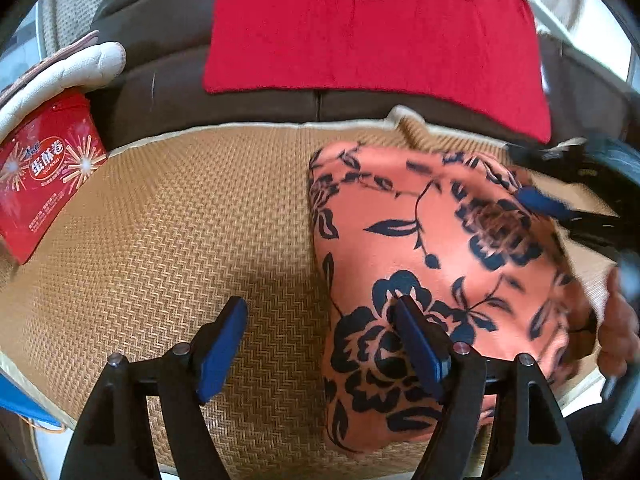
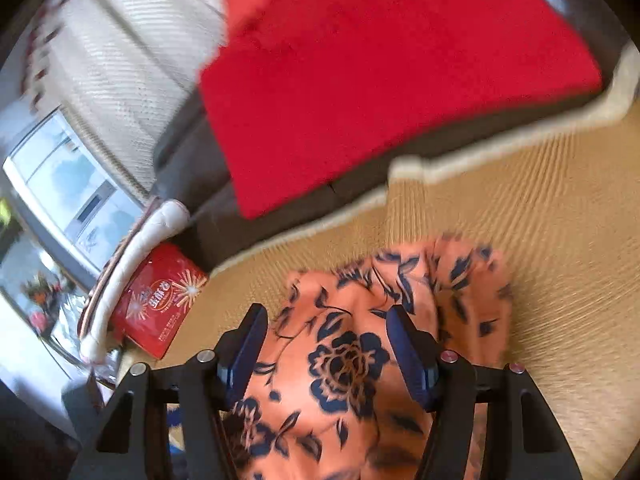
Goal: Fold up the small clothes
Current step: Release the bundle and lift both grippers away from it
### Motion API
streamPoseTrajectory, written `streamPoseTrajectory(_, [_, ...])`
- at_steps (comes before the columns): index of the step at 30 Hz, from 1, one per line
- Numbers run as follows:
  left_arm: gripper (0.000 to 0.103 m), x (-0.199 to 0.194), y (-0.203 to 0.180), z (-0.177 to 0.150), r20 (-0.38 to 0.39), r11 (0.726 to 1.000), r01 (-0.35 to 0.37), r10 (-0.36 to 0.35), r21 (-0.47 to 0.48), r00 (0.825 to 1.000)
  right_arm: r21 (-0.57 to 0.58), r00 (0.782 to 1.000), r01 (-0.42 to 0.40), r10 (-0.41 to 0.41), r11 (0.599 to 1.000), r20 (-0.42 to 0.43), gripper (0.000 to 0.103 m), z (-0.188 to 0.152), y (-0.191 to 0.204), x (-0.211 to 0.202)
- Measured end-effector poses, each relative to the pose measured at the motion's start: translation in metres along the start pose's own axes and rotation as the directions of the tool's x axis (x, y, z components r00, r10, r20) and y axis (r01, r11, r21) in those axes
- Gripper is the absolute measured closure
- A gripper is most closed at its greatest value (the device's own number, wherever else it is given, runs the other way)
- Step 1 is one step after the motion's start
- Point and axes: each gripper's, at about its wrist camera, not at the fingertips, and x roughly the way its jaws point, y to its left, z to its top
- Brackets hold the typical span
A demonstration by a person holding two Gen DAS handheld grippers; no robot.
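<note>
Floral garment lies lengthwise toward the sofa, both hand-held grippers wide.

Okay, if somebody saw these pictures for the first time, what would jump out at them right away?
Probably the orange floral garment, bunched on the right half of the woven mat, with both hand-held grippers open over it: the left straddling its left edge, the right directly above it. Next, the big red cushion on the dark sofa behind, and the red snack box at the mat's far left.
</note>
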Motion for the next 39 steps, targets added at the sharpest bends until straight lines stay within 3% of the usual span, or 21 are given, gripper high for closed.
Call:
streamPoseTrajectory(1, [0.023, 0.005, -0.002, 0.002, -0.003, 1.0, 0.001, -0.001, 0.0, 1.0, 0.052, 0.999, 0.016, -0.014, 0.999, -0.047, 0.042, -0.001, -0.01, 0.018])
streamPoseTrajectory(2, [0.023, 0.007, -0.001, 0.003, 0.001, 1.0, -0.002, 0.002, -0.003, 1.0, 0.106, 0.995, 0.044, -0.034, 0.993, -0.093, 0.056, -0.002, -0.026, 0.034])
streamPoseTrajectory(3, [0.022, 0.006, -0.001, 0.003, 0.004, 1.0, -0.004, 0.004, -0.003, 1.0, 0.121, 0.996, 0.046, -0.037, 0.992, -0.079, 0.062, -0.003, -0.033, 0.038])
streamPoseTrajectory(7, [0.022, -0.002, -0.003, 0.005, 0.034, 1.0, -0.017, 0.016, 0.006, 0.999, 0.153, 0.998, 0.025, -0.016, 0.988, -0.063, 0.063, -0.002, -0.031, 0.01])
streamPoseTrajectory(12, [0.022, -0.042, -0.009, 0.006, 0.154, 0.998, -0.066, 0.063, 0.018, 0.986, 0.001, 0.998, 0.044, -0.044, 0.999, -0.052, 0.061, -0.027, 0.008, -0.052])
streamPoseTrajectory(13, [0.022, -0.053, -0.009, 0.006, 0.177, 0.997, -0.077, 0.074, 0.009, 0.981, -0.018, 0.997, 0.043, -0.044, 0.999, -0.058, 0.059, -0.035, 0.013, -0.06])
streamPoseTrajectory(16, [0.022, -0.081, -0.011, 0.006, 0.218, 0.996, -0.089, 0.089, -0.01, 0.972, -0.069, 0.99, 0.109, -0.114, 0.992, -0.083, 0.028, -0.065, 0.017, -0.066])
streamPoseTrajectory(19, [0.019, -0.111, -0.014, 0.008, 0.253, 0.992, -0.125, 0.124, -0.01, 0.959, -0.065, 0.965, 0.204, -0.212, 0.977, -0.154, 0.028, -0.089, 0.001, -0.039])
streamPoseTrajectory(22, [0.016, -0.146, -0.016, 0.009, 0.313, 0.984, -0.177, 0.168, 0.0, 0.935, -0.122, 0.963, 0.228, -0.242, 0.966, -0.116, 0.029, -0.09, 0.016, -0.05])
streamPoseTrajectory(24, [0.007, -0.169, -0.016, 0.011, 0.353, 0.978, -0.208, 0.201, -0.016, 0.914, -0.094, 0.976, 0.186, -0.196, 0.978, -0.1, 0.029, -0.083, 0.029, -0.069])
streamPoseTrajectory(30, [0.001, -0.239, -0.015, 0.01, 0.471, 0.979, -0.191, 0.203, -0.074, 0.859, -0.195, 0.978, 0.196, -0.177, 0.961, 0.114, 0.029, -0.065, 0.089, -0.152])
streamPoseTrajectory(36, [0.0, -0.292, -0.019, 0.004, 0.547, 0.968, -0.217, 0.252, -0.13, 0.798, -0.28, 0.947, 0.23, -0.148, 0.932, 0.286, 0.028, -0.072, 0.142, -0.226])
streamPoseTrajectory(39, [0.0, -0.309, -0.019, 0.002, 0.561, 0.96, -0.235, 0.281, -0.154, 0.779, -0.296, 0.926, 0.257, -0.148, 0.92, 0.346, 0.027, -0.078, 0.159, -0.256])
